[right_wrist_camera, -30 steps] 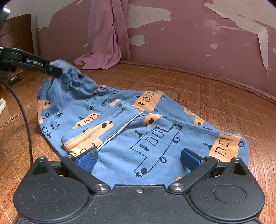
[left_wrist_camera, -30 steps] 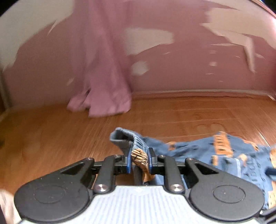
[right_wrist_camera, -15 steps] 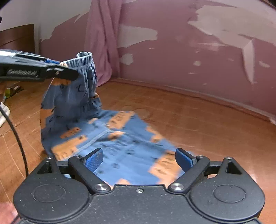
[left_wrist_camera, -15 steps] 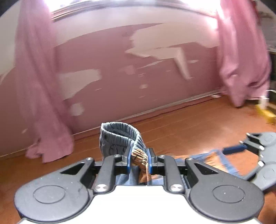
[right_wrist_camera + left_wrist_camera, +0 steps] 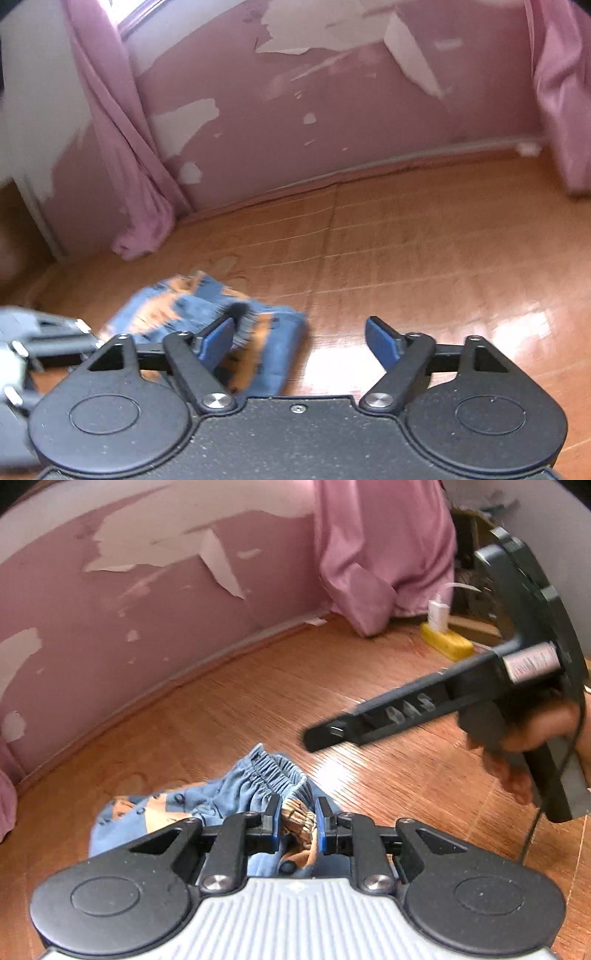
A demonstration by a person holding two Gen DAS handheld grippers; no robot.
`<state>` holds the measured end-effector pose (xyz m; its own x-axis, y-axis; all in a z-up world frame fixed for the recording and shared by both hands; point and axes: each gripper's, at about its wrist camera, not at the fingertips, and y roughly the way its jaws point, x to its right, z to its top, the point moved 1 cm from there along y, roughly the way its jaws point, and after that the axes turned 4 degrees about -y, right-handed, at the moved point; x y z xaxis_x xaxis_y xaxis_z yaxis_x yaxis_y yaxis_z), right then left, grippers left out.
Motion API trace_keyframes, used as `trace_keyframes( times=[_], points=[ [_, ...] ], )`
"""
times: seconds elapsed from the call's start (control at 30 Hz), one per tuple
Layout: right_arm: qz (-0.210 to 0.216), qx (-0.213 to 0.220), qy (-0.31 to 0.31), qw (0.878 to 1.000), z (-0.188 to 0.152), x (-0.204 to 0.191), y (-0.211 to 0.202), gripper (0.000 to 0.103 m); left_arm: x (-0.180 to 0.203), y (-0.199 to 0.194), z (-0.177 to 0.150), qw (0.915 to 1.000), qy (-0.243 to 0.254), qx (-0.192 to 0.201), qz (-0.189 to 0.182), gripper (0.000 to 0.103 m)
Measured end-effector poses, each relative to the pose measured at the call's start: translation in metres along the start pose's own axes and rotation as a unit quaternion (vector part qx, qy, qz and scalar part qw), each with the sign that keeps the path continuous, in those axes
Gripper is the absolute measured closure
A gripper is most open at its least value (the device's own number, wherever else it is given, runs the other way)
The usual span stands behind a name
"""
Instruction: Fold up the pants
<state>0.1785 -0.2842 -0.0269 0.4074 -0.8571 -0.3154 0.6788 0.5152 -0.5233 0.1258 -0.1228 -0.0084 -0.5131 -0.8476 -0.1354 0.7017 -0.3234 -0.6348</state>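
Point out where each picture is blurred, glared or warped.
Left wrist view: the right claw is smeared by motion, the floor below it carries a white glare patch, and the fisheye bends the skirting line. Right wrist view: the pants are motion-blurred, and glare sits on the floor at right.

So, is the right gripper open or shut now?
Open. In the right wrist view the right gripper has its blue pads wide apart with only wooden floor between them.

wall (image 5: 351, 122): pink, peeling (white patches) | floor (image 5: 424, 258): glossy wood | curtains (image 5: 384, 546): pink
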Motion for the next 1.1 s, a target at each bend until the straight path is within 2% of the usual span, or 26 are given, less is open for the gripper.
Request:
trace_keyframes(
  times=[0.1,0.2,0.4,0.57,0.67,0.7,0.77,0.83,0.87,0.9,0.93,1.0,1.03,1.1],
  points=[
    [0.055,-0.015,0.029,0.998,0.000,0.004,0.013,0.037,0.012,0.005,0.001,0.9999,0.009,-0.009,-0.001,0.083],
    [0.079,-0.028,0.043,0.996,0.000,0.003,0.024,0.045,0.016,0.007,-0.002,0.9998,0.012,-0.015,0.000,0.083],
    [0.100,-0.033,0.063,0.992,-0.002,0.004,0.032,0.086,0.016,0.003,-0.004,0.9999,0.008,-0.014,0.003,0.083],
    [0.085,-0.019,0.055,0.995,0.005,0.006,0.018,0.089,0.021,-0.002,0.000,0.9999,0.014,0.001,-0.003,0.082],
    [0.063,-0.040,0.036,0.997,0.002,0.006,0.019,0.088,0.023,0.006,-0.002,0.9996,0.010,-0.022,-0.015,0.080],
    [0.055,-0.048,0.028,0.997,-0.001,0.006,0.020,0.088,0.020,0.009,-0.005,0.9992,0.000,-0.032,-0.023,0.080],
    [0.027,-0.062,0.006,0.998,-0.006,0.005,0.023,0.065,0.005,0.008,-0.010,0.9953,-0.051,-0.049,-0.065,0.072],
    [0.005,-0.057,-0.010,0.998,-0.007,0.005,0.018,0.052,-0.017,-0.003,-0.014,0.9888,-0.110,-0.039,-0.093,0.046],
    [-0.006,-0.048,-0.020,0.999,-0.006,0.003,0.014,0.047,-0.029,-0.012,-0.015,0.9861,-0.135,-0.023,-0.094,0.042],
    [-0.020,-0.039,-0.031,0.999,-0.005,0.000,0.011,0.044,-0.040,-0.020,-0.016,0.9853,-0.149,-0.006,-0.083,0.039],
    [-0.038,-0.028,-0.045,0.998,-0.004,-0.004,0.007,0.036,-0.051,-0.028,-0.017,0.9848,-0.162,0.010,-0.060,0.038],
    [-0.057,-0.008,-0.078,0.995,-0.004,-0.020,0.002,0.029,-0.074,-0.041,-0.021,0.9799,-0.197,0.035,0.002,0.032],
    [-0.060,-0.002,-0.092,0.994,-0.005,-0.030,0.000,0.026,-0.087,-0.043,-0.024,0.9750,-0.216,0.039,0.036,0.029],
    [-0.067,-0.001,-0.115,0.991,-0.009,-0.047,0.001,0.022,-0.106,-0.037,-0.032,0.9671,-0.241,0.019,0.078,0.028]
  ],
)
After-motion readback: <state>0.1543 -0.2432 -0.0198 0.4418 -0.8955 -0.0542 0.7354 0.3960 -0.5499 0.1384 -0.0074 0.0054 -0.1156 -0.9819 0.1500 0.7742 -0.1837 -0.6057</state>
